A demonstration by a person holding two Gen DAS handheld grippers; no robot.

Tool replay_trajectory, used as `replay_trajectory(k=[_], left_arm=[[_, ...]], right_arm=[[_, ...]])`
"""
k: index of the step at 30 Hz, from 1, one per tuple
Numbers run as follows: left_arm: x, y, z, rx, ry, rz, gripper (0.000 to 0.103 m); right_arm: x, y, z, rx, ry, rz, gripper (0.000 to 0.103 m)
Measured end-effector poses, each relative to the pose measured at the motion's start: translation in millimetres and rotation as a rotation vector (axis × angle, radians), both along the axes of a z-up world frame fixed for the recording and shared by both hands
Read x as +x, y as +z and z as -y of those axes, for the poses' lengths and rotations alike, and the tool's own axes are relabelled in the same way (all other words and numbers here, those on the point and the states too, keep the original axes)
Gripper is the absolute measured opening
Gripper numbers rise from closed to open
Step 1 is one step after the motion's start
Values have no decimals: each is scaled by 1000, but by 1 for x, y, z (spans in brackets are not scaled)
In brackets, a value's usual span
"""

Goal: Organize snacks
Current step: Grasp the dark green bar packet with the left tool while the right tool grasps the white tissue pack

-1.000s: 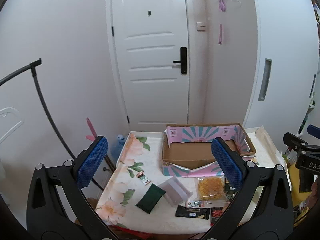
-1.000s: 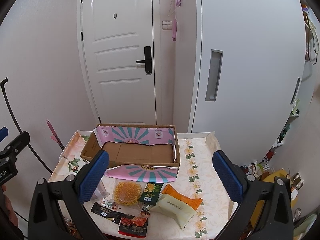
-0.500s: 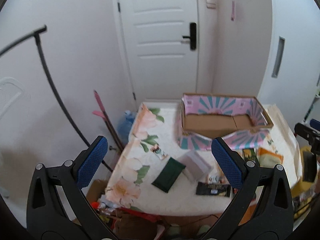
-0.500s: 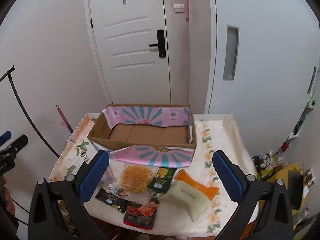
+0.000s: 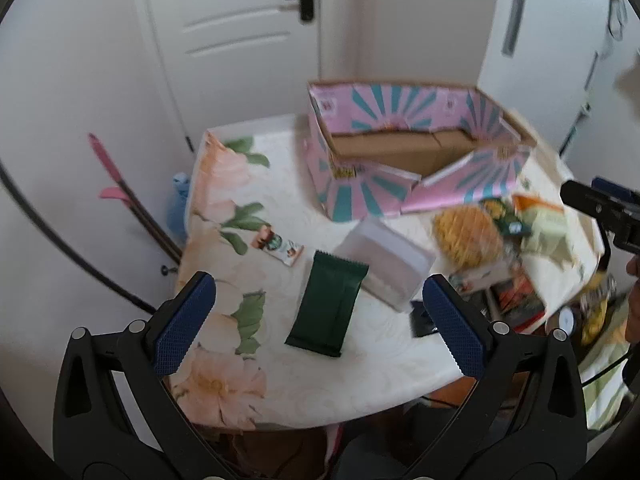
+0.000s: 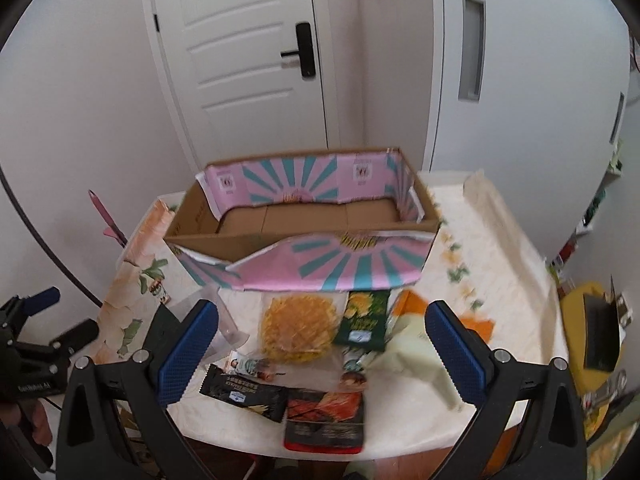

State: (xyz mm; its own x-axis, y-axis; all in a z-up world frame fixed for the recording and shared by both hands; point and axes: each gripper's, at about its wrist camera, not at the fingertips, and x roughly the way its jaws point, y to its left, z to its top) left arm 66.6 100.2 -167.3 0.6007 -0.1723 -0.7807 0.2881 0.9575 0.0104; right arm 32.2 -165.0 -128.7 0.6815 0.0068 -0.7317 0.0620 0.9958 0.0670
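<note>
An open cardboard box (image 5: 404,148) (image 6: 304,220) with pink and teal flaps stands at the back of the flowered table (image 5: 248,360) (image 6: 496,264). Snack packets lie in front of it. My left gripper (image 5: 318,328) hangs open over a dark green packet (image 5: 329,308), beside a clear plastic packet (image 5: 386,262) and a small bar (image 5: 278,246). My right gripper (image 6: 320,352) is open above a yellow snack bag (image 6: 296,328), a green and yellow packet (image 6: 364,318), a black bar (image 6: 244,390), a red and black packet (image 6: 326,416) and a pale green bag (image 6: 416,356).
A white door (image 6: 248,52) and a white cabinet (image 6: 520,64) stand behind the table. Pink-handled tools (image 5: 116,184) lean at the wall on the left. A yellow stool with clutter (image 6: 592,328) sits to the right of the table. A hand (image 6: 28,420) holds the left gripper.
Both grippers have tilted down and moved closer to the table; the packets now fill more of each view. Nothing on the table has moved, and both grippers stay open.
</note>
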Motion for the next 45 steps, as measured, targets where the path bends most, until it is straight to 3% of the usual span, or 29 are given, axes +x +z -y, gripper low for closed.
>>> replay_trajectory(k=[6,15,16,18,22,28,31,35,41,45], left_arm=[[16,-42,1,48,-110,-66,101],[32,-79,3,20,-210,-136,85],[33,-82,4,24,-221,-142,78],[34,-89,7,30,-241,-155,75],[38,-95,6,36,-257,-158,66],[44,-101,0,41,-246,-166,62],[45,-103,-1,40,-252,-173,45],[46,-105,0,52,-260,-171,43],[47,-105,-5,52,-249,-172,42],[45,-103,-8,50,-241,-169,42]], right_arm=[[6,-26,-26,-10,-11,-38,102],[26,-63,-69,-53,105,-71,102],[28,-66,-72,-57,115,-73,102],[31,-72,-78,-60,128,-81,102],[39,-81,-87,-57,162,-89,102],[52,-95,-106,-80,276,-89,102],[58,-105,-120,-112,367,-90,102],[64,-117,-130,-141,457,-101,102],[75,-129,-134,-147,503,-124,102],[83,-137,-137,-134,528,-150,84]])
